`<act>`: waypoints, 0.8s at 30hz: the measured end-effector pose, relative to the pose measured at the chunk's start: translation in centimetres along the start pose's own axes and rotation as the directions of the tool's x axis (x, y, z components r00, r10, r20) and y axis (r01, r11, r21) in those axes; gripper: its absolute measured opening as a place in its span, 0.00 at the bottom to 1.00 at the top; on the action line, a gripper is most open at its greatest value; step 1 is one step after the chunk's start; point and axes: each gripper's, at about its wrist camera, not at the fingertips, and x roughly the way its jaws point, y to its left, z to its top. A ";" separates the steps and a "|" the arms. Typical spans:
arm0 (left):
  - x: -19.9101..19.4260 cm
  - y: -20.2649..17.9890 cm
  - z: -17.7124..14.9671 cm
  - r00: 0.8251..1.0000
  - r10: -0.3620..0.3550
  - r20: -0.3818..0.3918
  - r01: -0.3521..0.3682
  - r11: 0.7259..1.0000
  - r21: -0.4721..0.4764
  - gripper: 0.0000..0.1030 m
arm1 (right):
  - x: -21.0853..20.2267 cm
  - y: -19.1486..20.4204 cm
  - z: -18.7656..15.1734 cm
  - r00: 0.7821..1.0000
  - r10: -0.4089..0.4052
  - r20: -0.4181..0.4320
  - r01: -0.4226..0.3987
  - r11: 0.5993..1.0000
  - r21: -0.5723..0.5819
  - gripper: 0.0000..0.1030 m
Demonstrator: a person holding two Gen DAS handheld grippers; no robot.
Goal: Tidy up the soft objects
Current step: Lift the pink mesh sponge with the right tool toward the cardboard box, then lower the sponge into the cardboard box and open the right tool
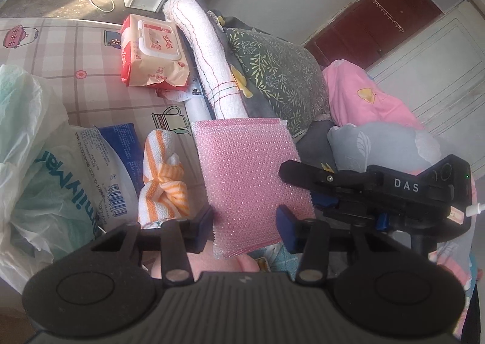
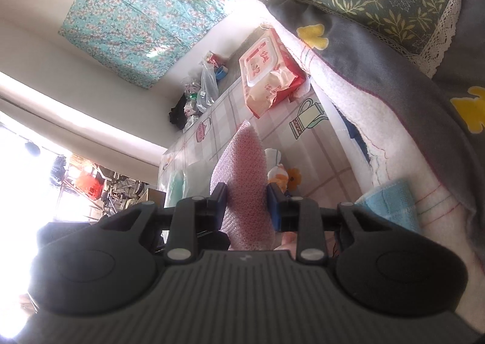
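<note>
Plastic bag (image 1: 21,138) fills the left edge of the surface (image 1: 60,50) in the left wrist view, with a white and blue tissue pack (image 1: 91,174) lying against it. Next along, an orange-striped cloth (image 1: 163,180) sits knotted on the surface, just beside the pink bubble sheet (image 1: 248,174). The left tool (image 1: 245,224) stands open: its blue pads (image 1: 206,223) flank the lower end of the sheet without clamping it. At the far edge lies a red wet-wipe pack (image 1: 151,50). A rolled white towel (image 1: 206,50) runs along the right edge, and behind it sit a green leaf-print pillow (image 1: 279,71), a pink quilt (image 1: 363,95) and a grey cushion (image 1: 363,144).

Only the left wrist view shows the right tool (image 1: 306,174) from outside, its black finger reaching onto the right margin of the sheet. Only the right wrist view shows a floral curtain (image 2: 145,14) on the wall and a light blue cloth (image 2: 391,201) against the towel. In that view the sheet (image 2: 245,174) passes between the pads of the right tool (image 2: 246,204), which is closed on it.

The lower end of the sheet is hidden behind both tool bodies. The bag's contents are hard to make out.
</note>
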 end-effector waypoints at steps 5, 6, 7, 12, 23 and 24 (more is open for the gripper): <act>-5.7 1.4 -0.7 0.995 0.068 0.072 -0.069 0.998 0.003 0.44 | 1.2 5.3 -1.7 0.999 0.040 -0.028 -0.042 0.997 -0.067 0.27; -7.0 1.9 -0.8 0.992 0.086 0.089 -0.086 0.996 0.001 0.44 | 1.6 6.2 -2.0 0.998 0.047 -0.034 -0.049 0.996 -0.080 0.27; -8.2 2.4 -0.9 0.989 0.106 0.106 -0.106 0.994 -0.001 0.44 | 2.3 7.8 -2.5 0.997 0.058 -0.046 -0.062 0.993 -0.100 0.27; -14.7 6.4 -1.5 0.960 0.210 0.187 -0.204 0.978 -0.050 0.43 | 6.7 14.8 -4.7 0.990 0.089 -0.109 -0.108 0.978 -0.181 0.27; -24.7 19.3 -3.0 0.849 0.469 0.244 -0.407 0.874 -0.264 0.48 | 23.7 28.8 -12.1 0.935 0.084 -0.344 -0.175 0.954 -0.243 0.27; -25.4 20.3 -3.1 0.834 0.492 0.249 -0.426 0.861 -0.277 0.49 | 25.6 29.5 -12.9 0.926 0.082 -0.368 -0.177 0.956 -0.232 0.27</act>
